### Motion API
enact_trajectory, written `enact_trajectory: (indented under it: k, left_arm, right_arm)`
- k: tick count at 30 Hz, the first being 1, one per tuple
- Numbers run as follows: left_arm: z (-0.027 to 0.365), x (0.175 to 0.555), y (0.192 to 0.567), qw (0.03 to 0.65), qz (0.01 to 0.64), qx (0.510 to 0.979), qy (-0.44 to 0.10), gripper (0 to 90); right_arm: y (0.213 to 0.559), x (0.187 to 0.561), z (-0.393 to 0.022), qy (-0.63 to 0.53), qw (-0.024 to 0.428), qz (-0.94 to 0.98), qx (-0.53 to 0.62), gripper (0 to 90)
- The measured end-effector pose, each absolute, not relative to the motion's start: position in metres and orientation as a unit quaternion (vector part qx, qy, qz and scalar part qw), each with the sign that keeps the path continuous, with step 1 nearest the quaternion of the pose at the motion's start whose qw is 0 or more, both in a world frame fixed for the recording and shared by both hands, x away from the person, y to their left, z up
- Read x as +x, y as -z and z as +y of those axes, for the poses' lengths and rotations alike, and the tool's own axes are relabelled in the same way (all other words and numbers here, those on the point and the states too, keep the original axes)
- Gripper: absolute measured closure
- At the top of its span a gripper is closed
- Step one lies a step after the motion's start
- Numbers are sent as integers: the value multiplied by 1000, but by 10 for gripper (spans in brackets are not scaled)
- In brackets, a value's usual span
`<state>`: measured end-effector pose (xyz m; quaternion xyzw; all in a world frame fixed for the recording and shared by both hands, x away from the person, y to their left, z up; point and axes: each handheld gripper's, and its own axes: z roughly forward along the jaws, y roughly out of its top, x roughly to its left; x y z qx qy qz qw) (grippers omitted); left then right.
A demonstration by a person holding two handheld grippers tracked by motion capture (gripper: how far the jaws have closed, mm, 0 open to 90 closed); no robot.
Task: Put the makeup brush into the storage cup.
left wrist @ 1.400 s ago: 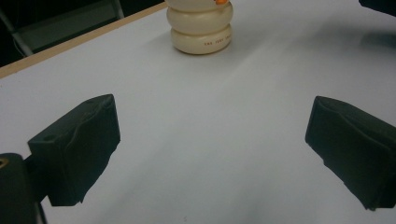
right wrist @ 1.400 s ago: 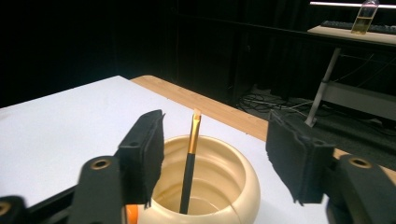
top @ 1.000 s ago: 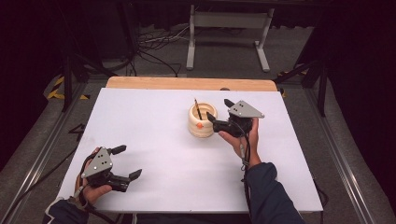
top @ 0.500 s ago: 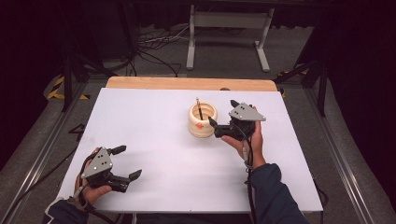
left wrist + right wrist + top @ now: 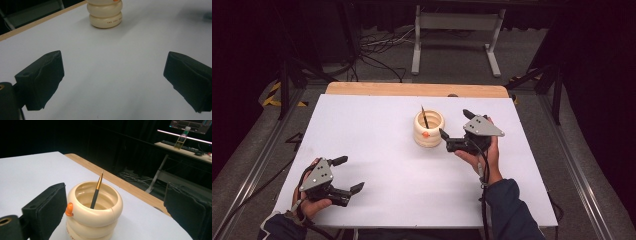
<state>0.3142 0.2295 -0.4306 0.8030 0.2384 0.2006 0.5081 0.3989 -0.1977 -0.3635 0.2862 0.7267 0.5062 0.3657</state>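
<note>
A white table (image 5: 377, 125) with a wooden strip along its far edge carries the scene. Toward the far right of its middle stands a cream ribbed holder (image 5: 429, 128), upright, with a small orange spot (image 5: 425, 134) on the side facing the near edge. Inside it leans a slim dark pen (image 5: 425, 117), its long axis close to vertical, lower end down in the holder and its brass-coloured tip pointing up and tilted slightly toward the far left corner.

The right gripper (image 5: 454, 127) hangs just beside the holder on its right, jaws spread wide and released, having just been opening; from the right gripper view the holder (image 5: 94, 211) appears to sit ahead of the jaws rather than between them, with no pad pressing on it, and the pen (image 5: 97, 191) rises free.

Near the table's near left corner, the left gripper (image 5: 351, 174) is likewise open and holds nothing.
</note>
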Motion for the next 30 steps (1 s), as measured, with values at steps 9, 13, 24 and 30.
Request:
enact_trajectory:
  k: [9,13,24,30]
  left_arm:
    - [230,314,430,511,240,801,-200,39]
    - [230,314,429,512,240,800,-200,38]
    - [230,314,429,513,238,800,-202,38]
    - [230,314,430,512,240,800,-202,38]
  right_arm:
    - [363,388,-205,-493,387,726,284,41]
    - [364,384,-209,-495,388,723,285,42]
    - [363,374,-217,-495,391,724,278,42]
    - [365,368,-222,-492,398,725,272,41]
